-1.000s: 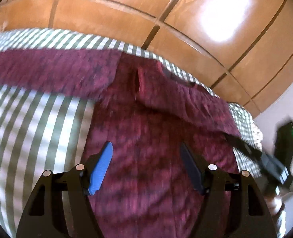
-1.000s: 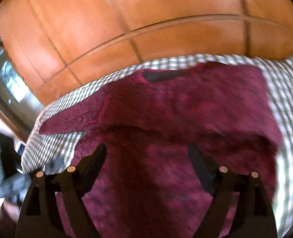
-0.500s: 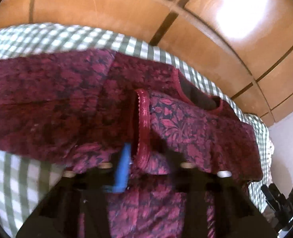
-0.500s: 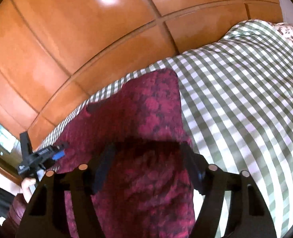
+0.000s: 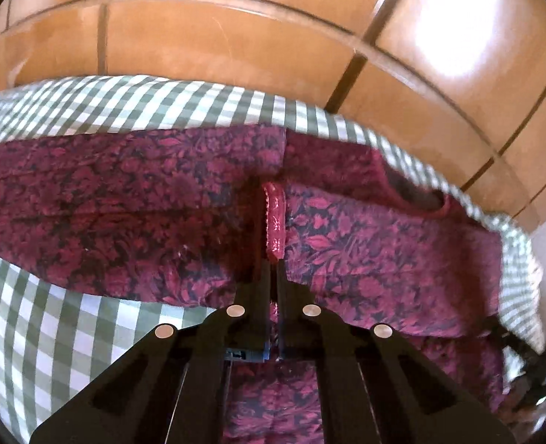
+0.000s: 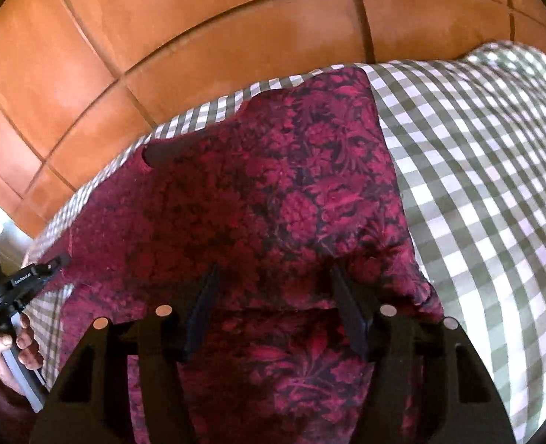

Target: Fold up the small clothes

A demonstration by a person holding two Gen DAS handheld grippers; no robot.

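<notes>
A dark red floral garment (image 5: 125, 203) lies spread on a green checked sheet (image 5: 51, 333). A sleeve folded over it ends in a bright red hem (image 5: 273, 218). My left gripper (image 5: 272, 266) is shut, its fingertips pinching the lower end of that hem. In the right wrist view the same garment (image 6: 291, 185) fills the middle. My right gripper (image 6: 273, 270) rests low on it near its right edge, jaws apart, with a folded cloth edge lying between the fingers and not pinched. The left gripper (image 6: 32, 273) shows at the far left, held by a hand (image 6: 14, 347).
Glossy wooden panels (image 5: 236, 37) rise just behind the far edge of the bed. Bare checked sheet (image 6: 476, 185) stretches to the right of the garment. The garment's dark neck opening (image 6: 162, 155) lies near the far edge.
My left gripper's jaws went from wide apart to shut on the red hem as it moved in towards it. My right gripper's jaws narrowed and it swung over to the garment's right side.
</notes>
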